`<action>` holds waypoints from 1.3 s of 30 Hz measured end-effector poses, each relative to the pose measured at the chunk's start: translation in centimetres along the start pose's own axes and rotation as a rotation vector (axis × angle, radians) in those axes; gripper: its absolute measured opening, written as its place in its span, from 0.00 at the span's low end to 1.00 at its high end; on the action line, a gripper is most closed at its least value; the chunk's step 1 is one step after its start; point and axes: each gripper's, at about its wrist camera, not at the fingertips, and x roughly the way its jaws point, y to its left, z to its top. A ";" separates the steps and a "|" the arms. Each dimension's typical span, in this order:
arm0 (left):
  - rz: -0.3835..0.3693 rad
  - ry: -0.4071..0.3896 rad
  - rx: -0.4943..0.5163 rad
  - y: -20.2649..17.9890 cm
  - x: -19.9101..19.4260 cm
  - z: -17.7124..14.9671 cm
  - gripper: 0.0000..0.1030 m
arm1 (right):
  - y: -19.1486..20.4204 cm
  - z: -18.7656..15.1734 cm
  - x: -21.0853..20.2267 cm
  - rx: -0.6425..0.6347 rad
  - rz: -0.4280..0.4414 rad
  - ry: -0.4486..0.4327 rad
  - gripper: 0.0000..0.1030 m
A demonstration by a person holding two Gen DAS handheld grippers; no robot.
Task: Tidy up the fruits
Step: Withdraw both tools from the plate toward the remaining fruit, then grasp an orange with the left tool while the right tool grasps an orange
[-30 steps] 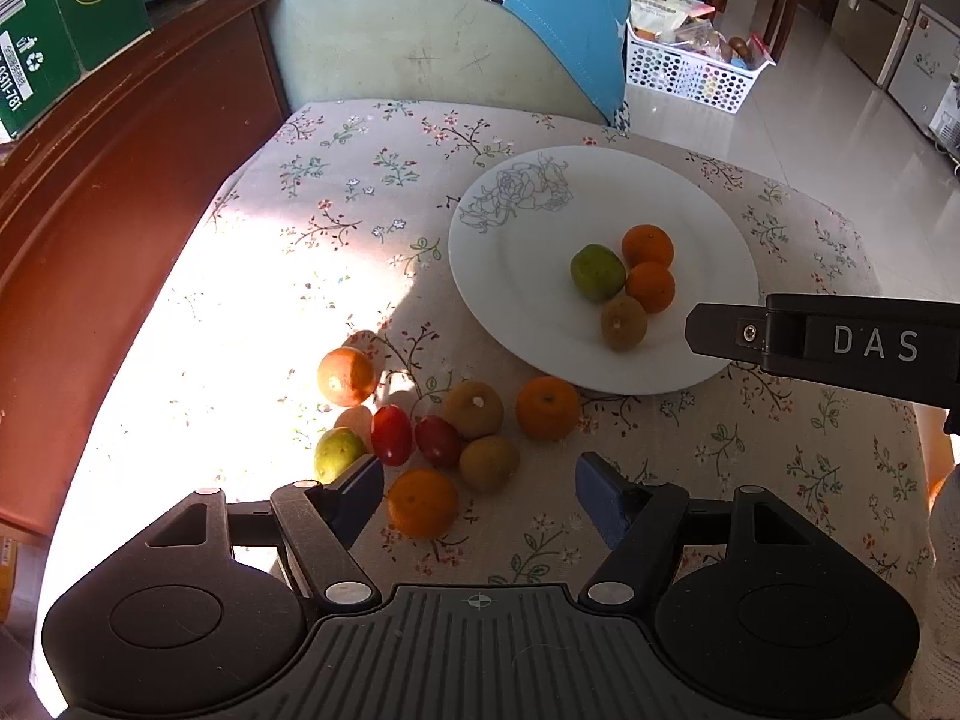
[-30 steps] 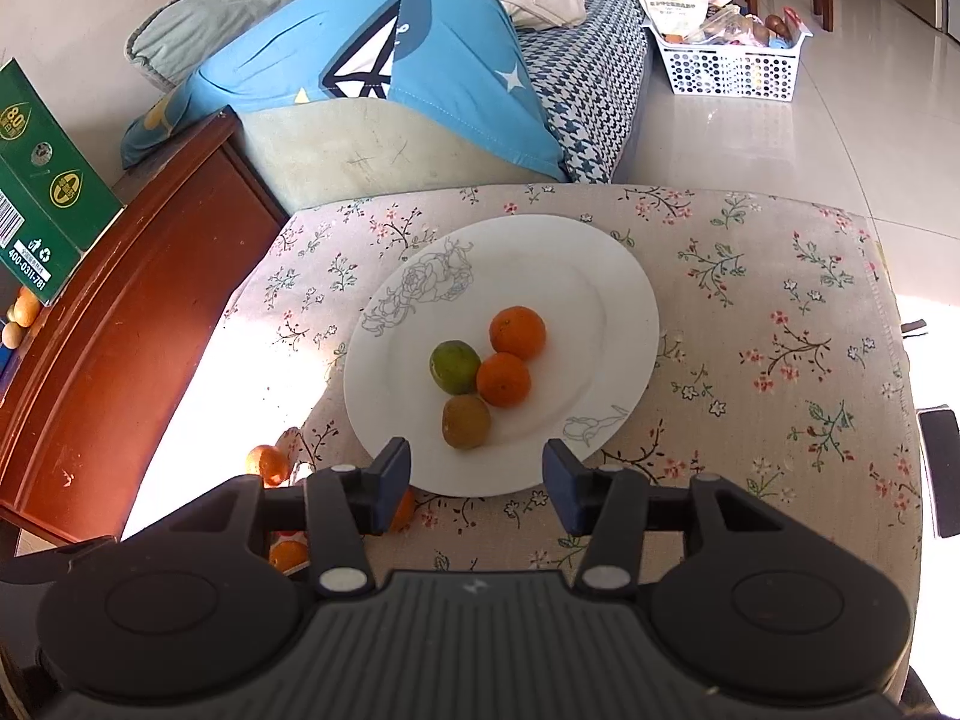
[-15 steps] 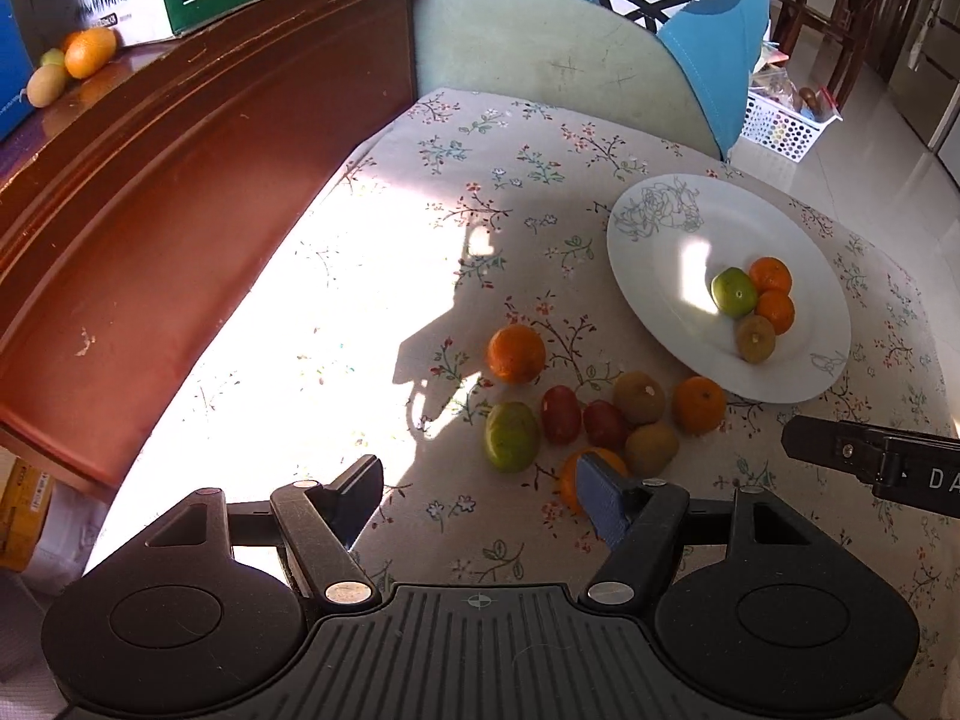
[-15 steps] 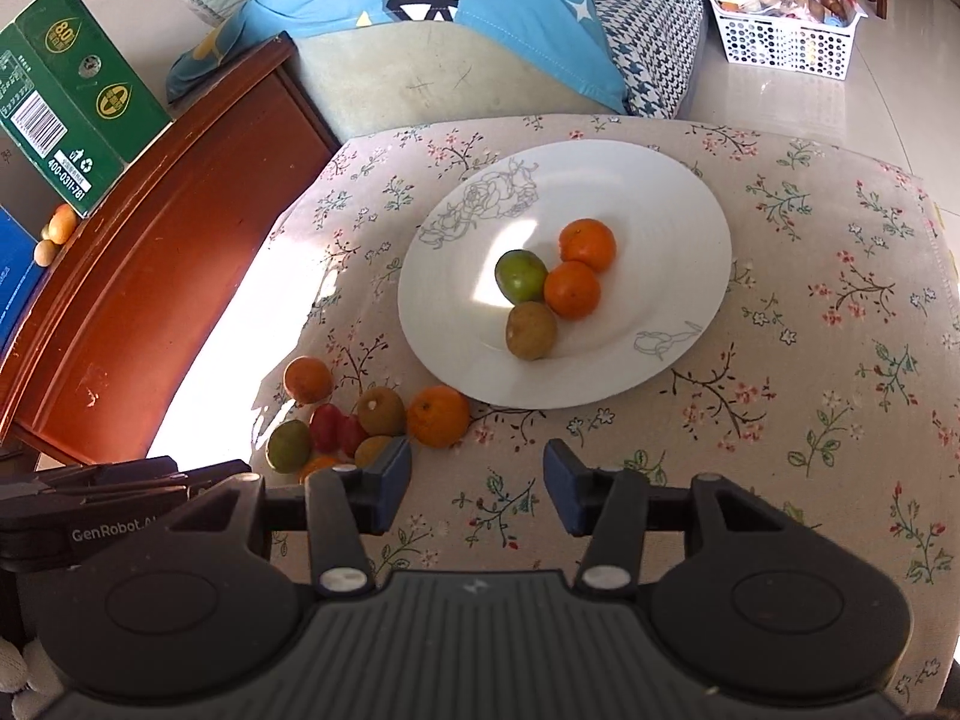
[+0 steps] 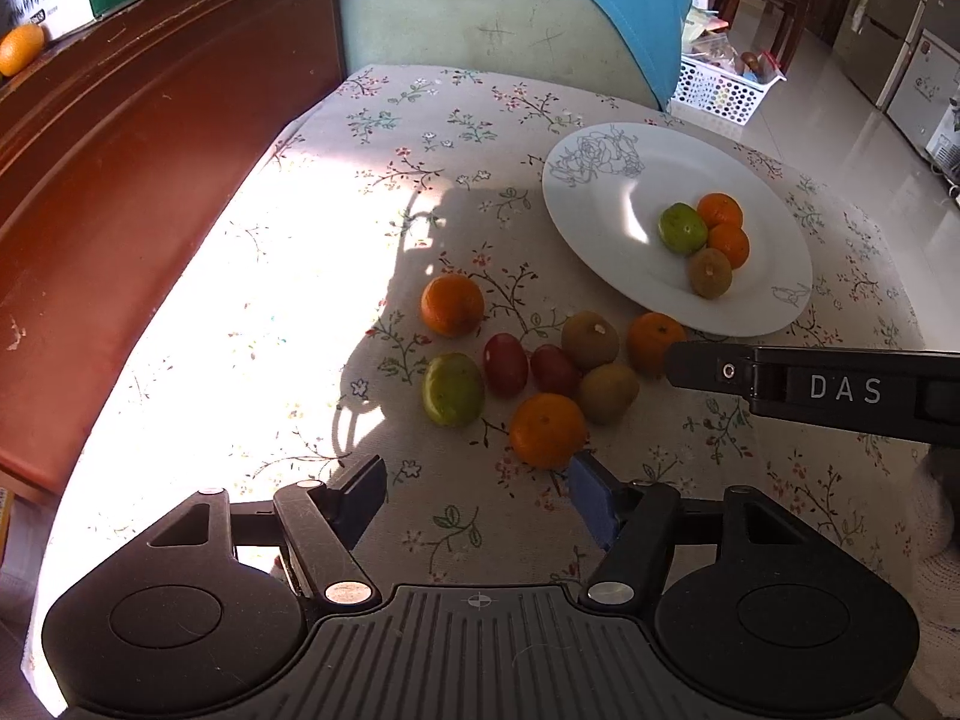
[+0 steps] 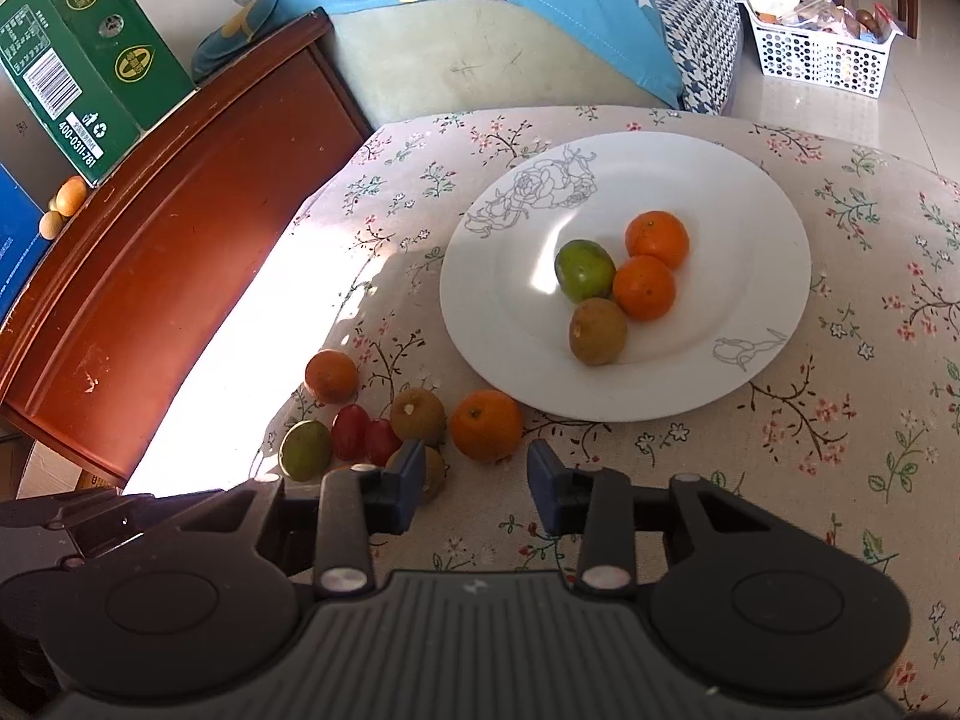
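Right tool (image 6: 471, 483) spread wide – glossy round orange (image 6: 486, 425) just ahead.

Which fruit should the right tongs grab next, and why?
Probably the orange beside the plate. The right tongs are open and empty with that orange just ahead of the gap, so a short push forward and a squeeze should catch it. Four fruits already sit on the plate, and this orange lies nearest its rim.

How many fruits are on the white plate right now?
4, clustered together on the plate: a green fruit, two oranges and a brown kiwi. None seems hidden.
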 end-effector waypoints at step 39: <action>-0.064 -0.007 -0.005 -1.2 2.2 -0.2 0.29 | 0.3 0.1 1.8 0.007 -0.002 0.002 0.32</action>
